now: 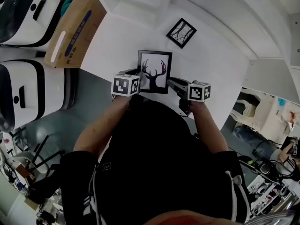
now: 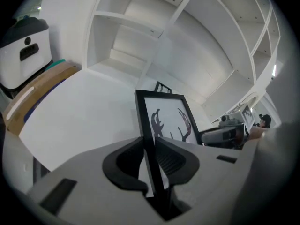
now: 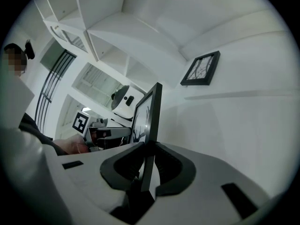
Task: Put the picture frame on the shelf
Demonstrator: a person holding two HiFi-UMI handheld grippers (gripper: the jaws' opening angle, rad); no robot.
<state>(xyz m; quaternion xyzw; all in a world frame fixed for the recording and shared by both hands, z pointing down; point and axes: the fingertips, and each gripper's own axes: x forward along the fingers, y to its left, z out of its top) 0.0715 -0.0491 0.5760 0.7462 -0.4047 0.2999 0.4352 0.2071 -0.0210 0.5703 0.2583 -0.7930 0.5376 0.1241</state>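
Note:
A black picture frame (image 1: pixel 154 71) with a dark antler print is held between both grippers over the white shelf surface (image 1: pixel 211 83). My left gripper (image 1: pixel 136 80) is shut on the frame's left edge (image 2: pixel 146 135), seen edge-on between the pads. My right gripper (image 1: pixel 171 84) is shut on the frame's right edge (image 3: pixel 151 125). The frame stands nearly upright. Whether its lower edge touches the shelf I cannot tell.
A second, smaller black frame (image 1: pixel 181 32) with a branch print lies farther back on the shelf, also seen in the right gripper view (image 3: pixel 201 69). White shelf compartments (image 2: pixel 136 36) rise behind. A cardboard box (image 1: pixel 72 29) and white machines (image 1: pixel 26 13) stand at the left.

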